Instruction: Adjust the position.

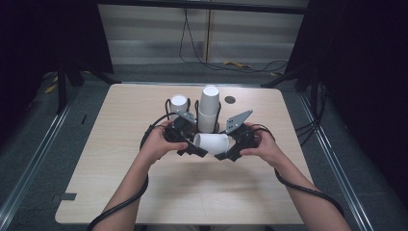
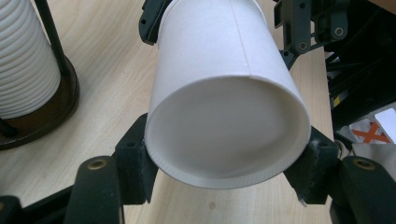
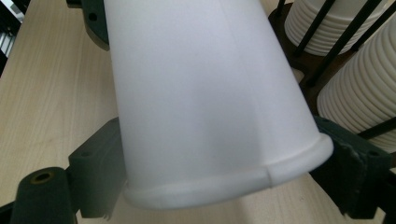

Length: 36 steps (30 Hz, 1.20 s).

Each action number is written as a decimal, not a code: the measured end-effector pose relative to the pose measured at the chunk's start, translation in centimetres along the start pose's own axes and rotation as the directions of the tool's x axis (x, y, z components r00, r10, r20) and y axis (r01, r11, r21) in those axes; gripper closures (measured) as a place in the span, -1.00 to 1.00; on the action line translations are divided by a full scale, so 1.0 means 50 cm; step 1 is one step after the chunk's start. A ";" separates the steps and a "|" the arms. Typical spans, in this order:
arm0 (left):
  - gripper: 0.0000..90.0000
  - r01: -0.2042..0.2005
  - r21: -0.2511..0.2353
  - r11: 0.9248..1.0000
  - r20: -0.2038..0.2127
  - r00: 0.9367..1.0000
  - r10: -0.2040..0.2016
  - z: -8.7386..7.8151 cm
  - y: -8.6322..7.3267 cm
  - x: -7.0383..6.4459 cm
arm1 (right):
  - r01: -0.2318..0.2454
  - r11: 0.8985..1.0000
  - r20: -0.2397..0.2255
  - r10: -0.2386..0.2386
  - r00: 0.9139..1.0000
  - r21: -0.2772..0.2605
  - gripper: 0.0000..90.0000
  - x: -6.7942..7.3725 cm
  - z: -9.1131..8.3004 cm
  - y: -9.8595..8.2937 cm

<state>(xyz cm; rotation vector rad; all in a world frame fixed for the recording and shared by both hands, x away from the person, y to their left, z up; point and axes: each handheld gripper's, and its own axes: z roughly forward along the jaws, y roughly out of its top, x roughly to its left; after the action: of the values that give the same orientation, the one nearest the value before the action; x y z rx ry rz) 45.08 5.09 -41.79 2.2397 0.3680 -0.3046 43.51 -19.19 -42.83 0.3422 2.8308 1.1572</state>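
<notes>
A white paper cup [image 1: 211, 143] lies on its side just above the table, held between both grippers. My left gripper [image 2: 224, 158] is shut on the cup's base end [image 2: 229, 116]; the recessed bottom faces that camera. My right gripper [image 3: 229, 163] is shut on the cup [image 3: 201, 93] near its rolled rim. In the high view the left gripper [image 1: 192, 144] and right gripper [image 1: 228, 150] meet at the cup from either side, a hand on each.
Two stacks of white cups stand in black wire holders just behind the grippers: a short one [image 1: 178, 103] and a taller one [image 1: 209, 108]. A small dark disc [image 1: 230, 99] lies near the table's far edge. The wooden table [image 1: 120, 159] spreads out on both sides.
</notes>
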 end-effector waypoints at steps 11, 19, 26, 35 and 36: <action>-0.21 0.001 -0.021 1.000 0.013 1.000 -0.001 -0.008 0.007 -0.007 | 0.006 1.000 -0.010 -0.007 1.000 -0.027 -0.70 0.003 0.005 0.003; -0.21 0.009 -0.021 1.000 0.020 1.000 -0.008 -0.004 0.004 -0.003 | 0.024 1.000 -0.008 -0.024 1.000 -0.018 -0.61 0.003 0.004 0.006; -0.21 0.003 -0.032 0.999 0.030 1.000 -0.002 0.002 0.001 0.000 | 0.029 0.999 -0.002 -0.029 1.000 -0.013 -0.58 0.004 0.002 0.003; -0.32 0.000 -0.015 1.000 -0.014 1.000 -0.001 0.004 -0.003 0.004 | 0.020 1.000 0.009 -0.020 1.000 0.002 -0.57 0.002 -0.005 0.003; -0.33 -0.009 -0.013 1.000 -0.017 1.000 0.008 0.004 -0.005 0.005 | 0.019 1.000 0.007 -0.019 1.000 0.001 -0.57 0.001 -0.006 0.003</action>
<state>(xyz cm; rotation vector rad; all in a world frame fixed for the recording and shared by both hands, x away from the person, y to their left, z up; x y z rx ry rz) 45.19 5.11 -42.15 2.2320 0.3686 -0.2781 43.46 -19.29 -42.52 0.3183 2.8219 1.1490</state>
